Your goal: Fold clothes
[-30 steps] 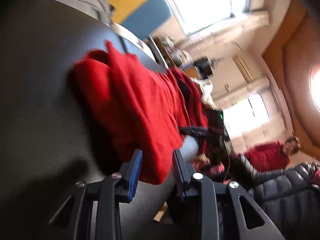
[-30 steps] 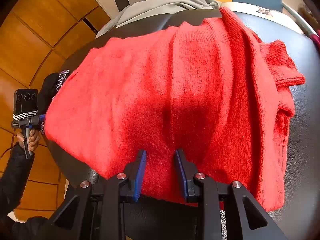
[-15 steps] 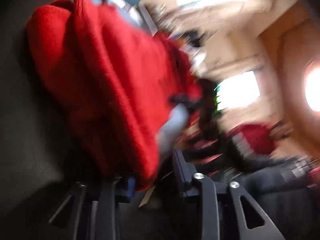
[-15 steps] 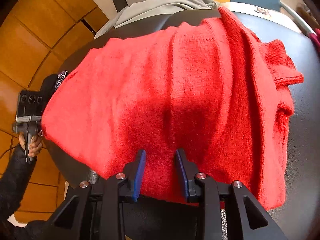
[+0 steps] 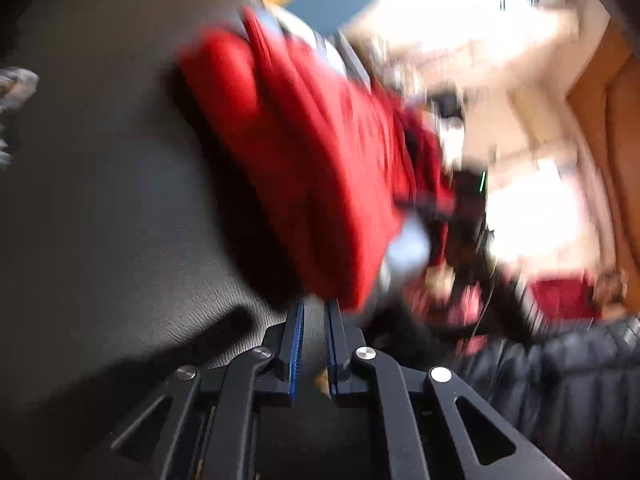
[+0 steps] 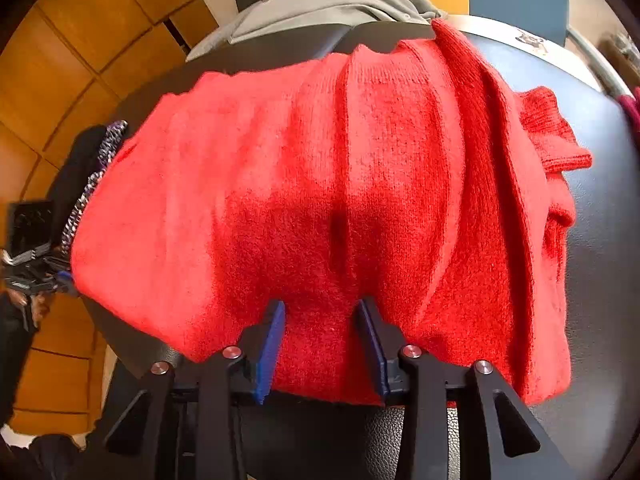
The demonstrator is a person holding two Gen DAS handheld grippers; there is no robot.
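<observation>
A red knitted sweater [image 6: 320, 200] lies spread in lengthwise ridges across a dark padded table [image 6: 600, 260], its ribbed cuff [image 6: 560, 148] at the right and a grey garment [image 6: 320, 4] beyond its far edge. The right gripper [image 6: 322, 344] straddles the near hem, its blue-padded jaws opening with a fold of sweater between them. In the blurred left wrist view, the left gripper [image 5: 314, 344] stands nearly clenched at the sweater's [image 5: 320, 168] near corner, no cloth visible between its pads; a dark patterned garment [image 6: 92, 176] lies at the table's left
</observation>
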